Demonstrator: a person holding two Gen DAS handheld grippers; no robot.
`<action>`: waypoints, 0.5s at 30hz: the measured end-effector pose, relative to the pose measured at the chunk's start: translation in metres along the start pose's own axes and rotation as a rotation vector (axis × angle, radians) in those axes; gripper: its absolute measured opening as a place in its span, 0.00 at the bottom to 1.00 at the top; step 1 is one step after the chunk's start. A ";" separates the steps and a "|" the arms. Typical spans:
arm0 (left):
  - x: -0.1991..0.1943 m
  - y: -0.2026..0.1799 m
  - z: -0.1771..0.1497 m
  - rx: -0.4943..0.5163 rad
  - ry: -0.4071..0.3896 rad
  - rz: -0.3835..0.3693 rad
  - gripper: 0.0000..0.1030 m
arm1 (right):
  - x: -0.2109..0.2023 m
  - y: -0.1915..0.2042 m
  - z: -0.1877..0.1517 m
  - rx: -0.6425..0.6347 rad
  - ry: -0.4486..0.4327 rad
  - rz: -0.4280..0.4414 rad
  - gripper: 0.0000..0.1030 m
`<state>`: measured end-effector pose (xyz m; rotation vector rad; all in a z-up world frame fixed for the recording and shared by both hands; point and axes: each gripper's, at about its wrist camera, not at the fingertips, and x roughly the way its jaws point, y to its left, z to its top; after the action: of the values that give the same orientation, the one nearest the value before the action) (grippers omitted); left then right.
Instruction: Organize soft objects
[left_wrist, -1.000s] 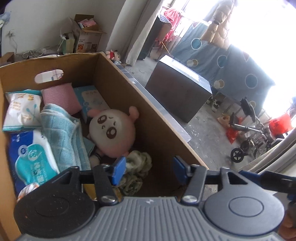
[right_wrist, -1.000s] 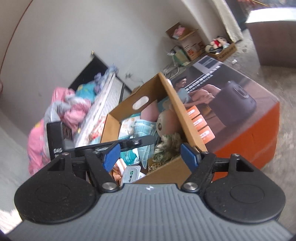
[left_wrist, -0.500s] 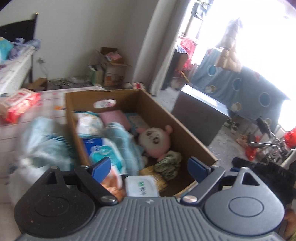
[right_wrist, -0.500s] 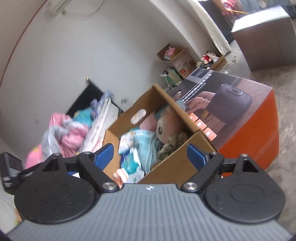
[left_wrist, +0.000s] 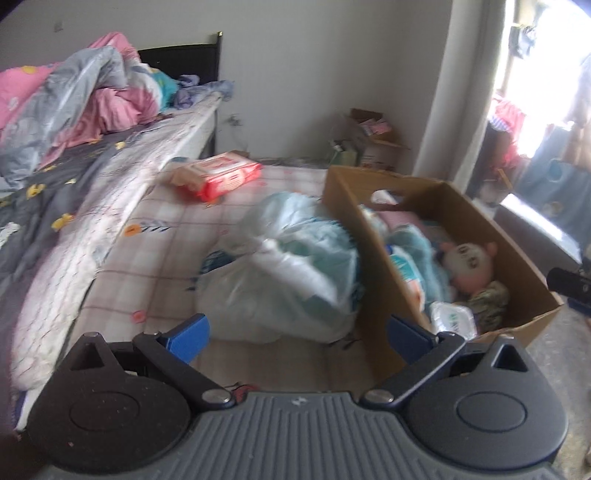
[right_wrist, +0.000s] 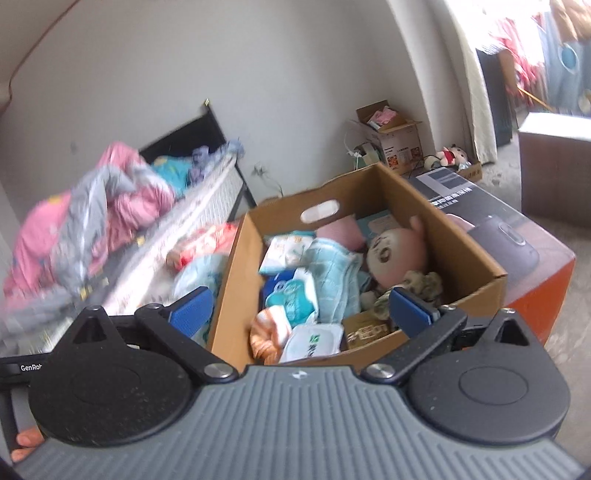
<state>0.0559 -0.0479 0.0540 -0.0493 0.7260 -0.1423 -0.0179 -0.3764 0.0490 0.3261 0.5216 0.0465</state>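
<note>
From the left wrist view, the left claw (left_wrist: 297, 338) is spread wide, its blue pads far apart and gripping nothing. It hovers above the checked mattress (left_wrist: 173, 236), pointed forward and slightly down toward a clear plastic bag of pale blue soft goods (left_wrist: 291, 269) that lies between the pads in the line of sight, without touching them. That bag rests against the left wall of the cardboard box (left_wrist: 369, 243). Inside the box sit a round pink plush doll (left_wrist: 467, 264), a light blue towel (left_wrist: 417, 247) and a white wipes pack (left_wrist: 452, 317). A red packet (left_wrist: 221, 177) lies further back on the mattress, well apart from the bag. A rumpled pink and grey quilt (left_wrist: 85, 99) is heaped on the bed at the left.

From the right wrist view, the right claw (right_wrist: 301, 310) is likewise fully spread and empty, held above the near end of the cardboard box (right_wrist: 476, 258) and tilted down into it. The plush doll (right_wrist: 395, 258) lies by the right wall, the blue towel (right_wrist: 334, 273) beside it, the wipes pack (right_wrist: 314, 341) at the near edge. The box stands against an orange carton (right_wrist: 535, 284).
</note>
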 end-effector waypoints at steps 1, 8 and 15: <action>0.000 0.003 -0.003 -0.008 0.004 0.013 1.00 | 0.003 0.008 -0.001 -0.023 0.004 -0.007 0.99; 0.007 0.001 -0.018 -0.020 0.015 0.103 1.00 | 0.004 0.042 -0.007 -0.113 0.002 -0.109 0.99; 0.019 -0.006 -0.025 -0.026 0.114 0.058 1.00 | 0.016 0.053 -0.022 -0.107 0.142 -0.033 0.99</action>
<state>0.0530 -0.0561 0.0235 -0.0453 0.8423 -0.0802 -0.0126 -0.3172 0.0400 0.2108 0.6626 0.0652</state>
